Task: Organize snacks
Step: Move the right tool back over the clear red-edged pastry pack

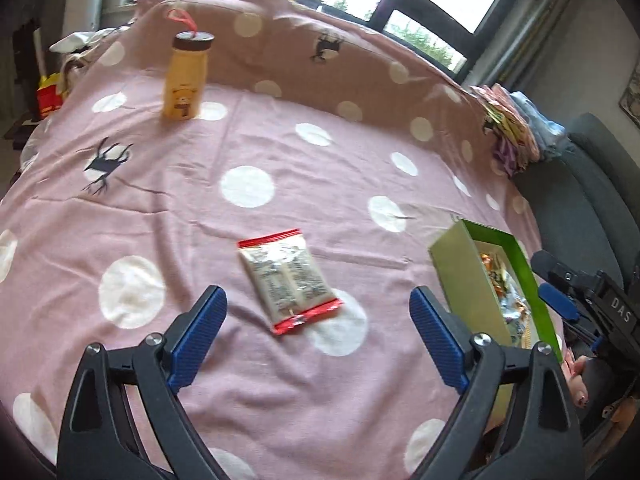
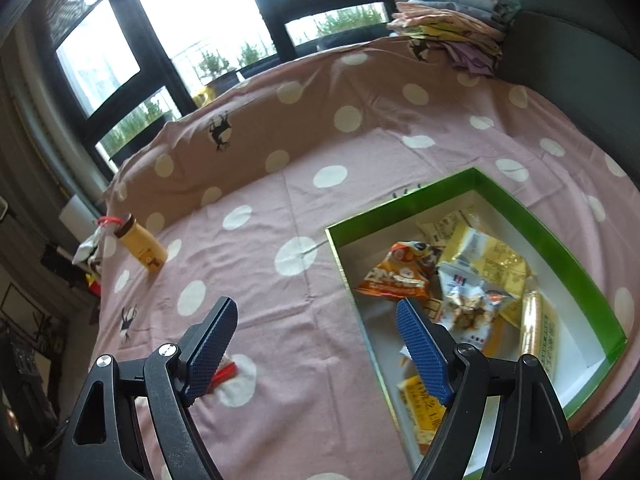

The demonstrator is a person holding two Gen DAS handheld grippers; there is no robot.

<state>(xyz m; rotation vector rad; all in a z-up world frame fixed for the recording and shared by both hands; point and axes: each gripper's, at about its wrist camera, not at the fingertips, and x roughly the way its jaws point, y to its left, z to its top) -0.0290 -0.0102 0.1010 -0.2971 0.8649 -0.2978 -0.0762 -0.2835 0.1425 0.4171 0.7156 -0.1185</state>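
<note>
Nearest the lens in the left wrist view, the left gripper (image 1: pixel 318 334) is seen with its blue pads spread wide and nothing between them; no object is touched. Just beyond its fingertips a red-edged snack packet (image 1: pixel 289 280) lies flat on the pink spotted bed cover (image 1: pixel 160 208), slightly skewed, its long axis running away from the camera. The packet is framed between the two fingers, so a pick-up of this remaining loose snack is judged to be the step in hand. To the right, the green box (image 1: pixel 460 264) is set with its open top facing up, which makes it a ready collecting place; several packets are already gathered inside it.

In the right wrist view, the right gripper (image 2: pixel 316 344) is also held wide apart and empty, its right finger hanging above the near left corner of the green box (image 2: pixel 576 264) and its left finger above the bed cover. An orange snack bag (image 2: pixel 396 276) and yellow packets (image 2: pixel 496 260) lie loosely piled in the box, apparently dropped rather than arranged. A red corner of the loose packet shows behind the left finger.

At the far left a yellow bottle (image 1: pixel 186 80) with a brown cap stands upright, well apart from the box, and folded cloths (image 2: pixel 452 36) are stacked at the far right edge.
</note>
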